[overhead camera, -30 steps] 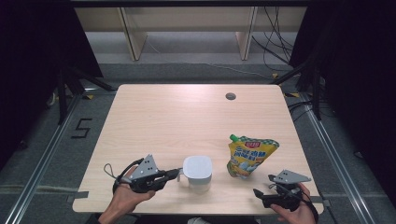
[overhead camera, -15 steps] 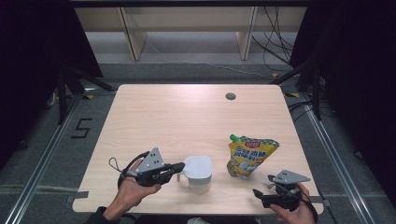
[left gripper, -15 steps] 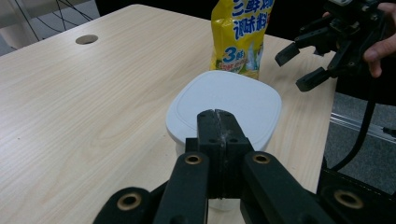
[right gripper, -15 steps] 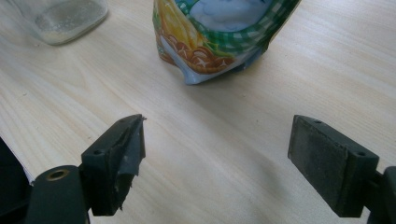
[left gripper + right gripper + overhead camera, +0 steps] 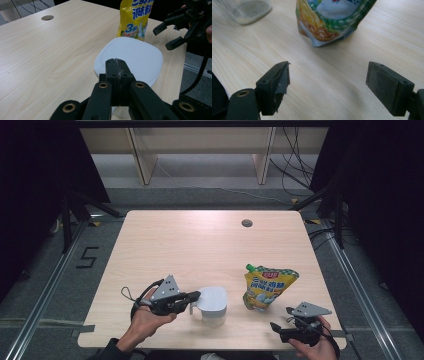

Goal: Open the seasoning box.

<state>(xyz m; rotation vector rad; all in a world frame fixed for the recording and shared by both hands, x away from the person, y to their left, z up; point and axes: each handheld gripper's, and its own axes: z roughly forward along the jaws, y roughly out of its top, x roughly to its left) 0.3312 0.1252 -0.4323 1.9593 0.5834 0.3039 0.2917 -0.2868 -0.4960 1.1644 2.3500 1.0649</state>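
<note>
A white square-lidded clear container (image 5: 214, 301) stands near the table's front edge. My left gripper (image 5: 196, 295) is shut, its tips at the lid's left rim. In the left gripper view the closed jaws (image 5: 116, 61) lie over the near edge of the white lid (image 5: 136, 55); whether anything is pinched there is hidden. A yellow stand-up pouch (image 5: 268, 288) with a green spout stands to the container's right. My right gripper (image 5: 281, 319) is open at the front right, and the pouch's bottom (image 5: 332, 20) stands just ahead of its spread jaws (image 5: 328, 82).
The wooden table (image 5: 200, 245) has a round cable hole (image 5: 246, 223) at the back right. The container's clear base (image 5: 247, 10) holds a little pale powder. The right gripper (image 5: 172, 32) sits close behind the lid and pouch (image 5: 135, 17). Wood furniture legs stand beyond the table.
The left gripper has edged right and slightly up, bringing its tips to the lid's rim. The right gripper has stayed where it was.
</note>
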